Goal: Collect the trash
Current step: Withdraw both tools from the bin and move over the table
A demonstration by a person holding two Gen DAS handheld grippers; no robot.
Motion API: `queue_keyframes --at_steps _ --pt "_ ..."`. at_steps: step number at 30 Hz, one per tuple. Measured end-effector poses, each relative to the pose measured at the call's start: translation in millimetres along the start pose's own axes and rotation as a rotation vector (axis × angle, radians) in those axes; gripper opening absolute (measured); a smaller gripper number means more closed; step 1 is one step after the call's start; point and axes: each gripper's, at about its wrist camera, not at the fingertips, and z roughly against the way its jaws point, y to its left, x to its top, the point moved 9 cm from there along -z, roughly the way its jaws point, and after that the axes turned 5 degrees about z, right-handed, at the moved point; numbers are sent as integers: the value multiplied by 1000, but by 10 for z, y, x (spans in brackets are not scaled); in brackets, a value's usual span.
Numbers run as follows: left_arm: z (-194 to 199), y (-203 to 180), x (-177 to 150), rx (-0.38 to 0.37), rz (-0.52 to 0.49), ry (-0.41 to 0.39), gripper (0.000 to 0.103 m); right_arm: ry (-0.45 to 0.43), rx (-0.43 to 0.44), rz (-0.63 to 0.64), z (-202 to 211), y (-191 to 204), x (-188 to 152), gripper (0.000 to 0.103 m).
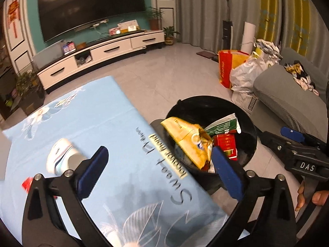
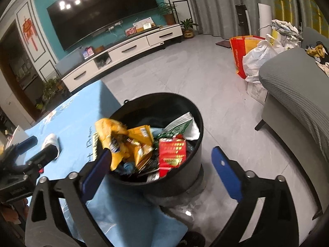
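Both my jaws gape empty above the black bin [image 2: 193, 123] beside the bench [image 1: 86, 123], trash piled inside. The yellow snack bag [image 2: 123, 142], seemingly perched on the rim, could slide out.

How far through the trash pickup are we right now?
Done: yellow wrapper, red packet and green packet sit in the black bin. In hand: nothing; left gripper and right gripper are open. Left: white roll on the blue tablecloth.
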Motion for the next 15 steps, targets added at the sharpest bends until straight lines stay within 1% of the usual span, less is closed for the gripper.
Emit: queue_keyframes --at_steps 6,10,15 --pt "374 302 -187 37 62 -24 100 1 28 63 208 333 -55 99" --pt "640 594 -344 71 120 -36 100 1 70 115 316 639 -99 99" --pt "882 934 -528 107 188 -47 100 1 119 182 385 1025 -141 99"
